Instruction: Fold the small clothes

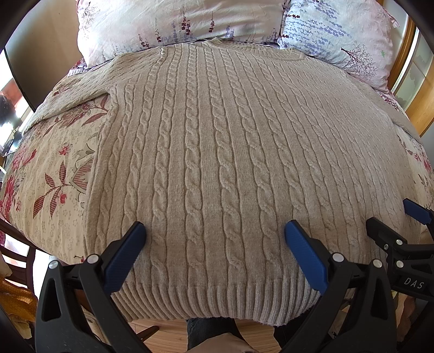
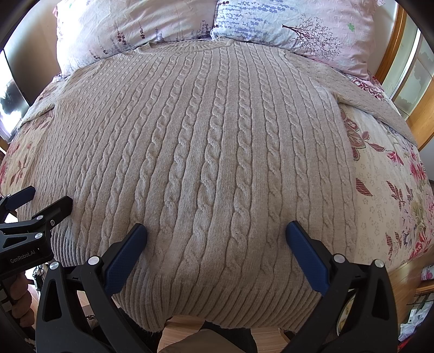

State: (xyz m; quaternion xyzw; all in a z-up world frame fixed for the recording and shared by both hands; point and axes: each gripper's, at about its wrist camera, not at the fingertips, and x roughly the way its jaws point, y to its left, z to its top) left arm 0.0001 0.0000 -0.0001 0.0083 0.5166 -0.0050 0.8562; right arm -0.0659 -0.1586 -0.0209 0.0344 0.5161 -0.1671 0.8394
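Both grippers, the left gripper (image 1: 214, 230) and the right gripper (image 2: 215, 230), hover with fingers spread wide over the ribbed hem of a beige sweater (image 1: 217, 141). It lies flat on the bed (image 1: 54, 163), collar toward the pillows (image 1: 176, 24). Folding looks unstarted (sleeves are spread outward); next, probably pinch a side edge or sleeve and bring it inward.

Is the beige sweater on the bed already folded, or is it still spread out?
Spread out. The sweater lies flat on the bed, hem near, collar by the pillows, both sleeves out sideways. No fold shows.
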